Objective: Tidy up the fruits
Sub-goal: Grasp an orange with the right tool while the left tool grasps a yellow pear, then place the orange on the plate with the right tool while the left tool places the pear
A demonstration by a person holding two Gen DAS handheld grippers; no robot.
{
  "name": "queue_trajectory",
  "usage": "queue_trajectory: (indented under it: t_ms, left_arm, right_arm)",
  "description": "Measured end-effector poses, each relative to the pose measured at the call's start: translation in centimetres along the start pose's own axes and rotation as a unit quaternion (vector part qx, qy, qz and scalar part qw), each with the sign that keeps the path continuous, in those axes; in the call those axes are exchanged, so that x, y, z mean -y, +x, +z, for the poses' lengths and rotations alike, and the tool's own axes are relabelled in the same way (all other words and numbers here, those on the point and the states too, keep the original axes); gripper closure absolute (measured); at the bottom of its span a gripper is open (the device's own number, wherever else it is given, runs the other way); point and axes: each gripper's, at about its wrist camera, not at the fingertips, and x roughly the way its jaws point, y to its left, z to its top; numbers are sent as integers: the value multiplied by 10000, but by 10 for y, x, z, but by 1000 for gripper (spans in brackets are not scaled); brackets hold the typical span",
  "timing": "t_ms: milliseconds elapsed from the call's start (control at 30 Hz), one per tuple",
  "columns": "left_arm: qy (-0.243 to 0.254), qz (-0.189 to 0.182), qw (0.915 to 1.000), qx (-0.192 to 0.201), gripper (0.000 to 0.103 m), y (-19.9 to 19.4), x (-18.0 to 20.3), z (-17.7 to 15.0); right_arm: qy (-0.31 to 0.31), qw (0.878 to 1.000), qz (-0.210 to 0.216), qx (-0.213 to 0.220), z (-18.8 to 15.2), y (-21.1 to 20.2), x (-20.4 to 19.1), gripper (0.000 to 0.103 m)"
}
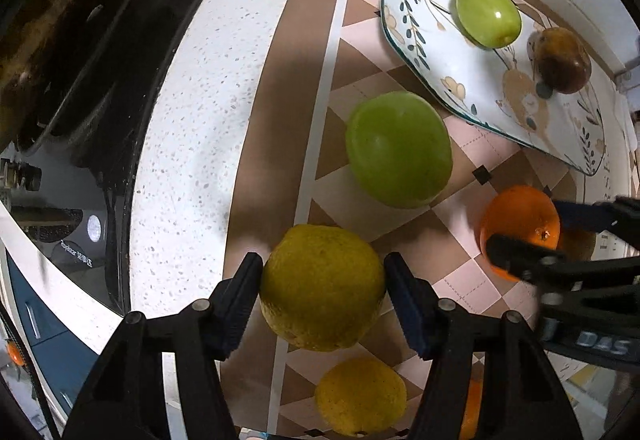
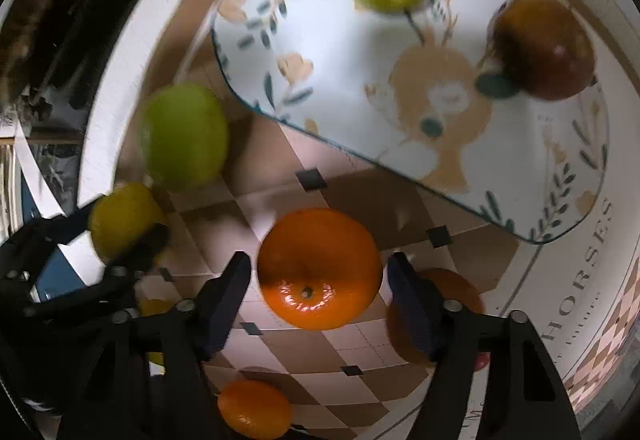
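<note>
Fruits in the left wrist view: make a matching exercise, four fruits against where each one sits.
1. yellow-green round citrus
2. glossy orange mandarin
3. dark brown-red round fruit
4. green apple nearest the citrus

A. loose on the checked mat
B. on the flowered plate
C. clamped by the left gripper
D. between the right gripper pads, not gripped

Pairs: 1-C, 2-D, 3-B, 4-A

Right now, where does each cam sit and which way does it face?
Left wrist: on the left gripper, facing down at the yellow-green citrus between its fingers; the right gripper shows at the right edge.
Right wrist: on the right gripper, facing down at the orange; the left gripper shows at the left.
Shared: plate, loose green apple.
</note>
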Motion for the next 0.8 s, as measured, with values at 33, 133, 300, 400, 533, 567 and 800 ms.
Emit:
queue_trajectory:
  t_ms: [33,133,300,400,533,567,800]
  left_arm:
    - [-5,-3,10000,1,43,1,-6,0]
    - [-7,-7,10000,0,43,0,-7,-1]
    - [17,-47,10000,49,43,-8,-6,6]
    - [89,-161,9997,182,43,-21,2,14]
    - [161,-358,9982,459,43,-58,9,27]
    - [179,-450,9972,570,43,-73,11,31]
    - [446,-889,9915,841,43,-115,41,86]
  right_arm:
    - [34,9999,111,-25,1,4,1,36]
    - [49,9999,139,52,0,4,3,37]
    - [50,9997,143,208,-11,1,0,38]
    - [141,9986,319,392,-18,-13,6,38]
    - [358,9947,618,740,-32,-45,27,38]
    - [430,9933,675,831,-34,-54,33,38]
    - [1026,9823,709,1394,-22,-101,86,38]
